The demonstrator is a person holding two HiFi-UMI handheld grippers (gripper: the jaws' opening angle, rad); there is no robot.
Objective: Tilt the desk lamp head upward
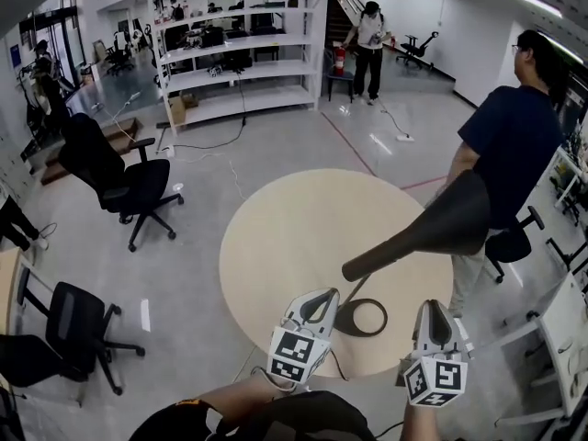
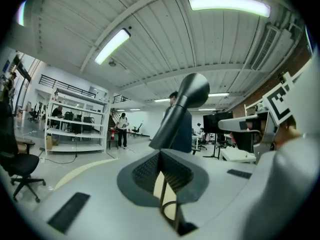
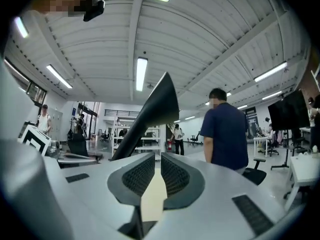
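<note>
1. Over the table [image 1: 276, 246], ahead of both hands, the desk lamp head [image 1: 432, 228] slants from its narrow neck at near-left to its wide mouth at far-right.
2. Our right hand-held gripper [image 1: 432, 309] is nearer the mouth, with its jaws barely parted and empty.
3. Our left hand-held gripper [image 1: 323, 299] has its tips pressed together and empty, low beside the lamp base [image 1: 360, 318].

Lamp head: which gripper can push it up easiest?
Right, probably. The right gripper sits close to the wide end of the lamp head. The left gripper is down by the ring base, farther from that end.
</note>
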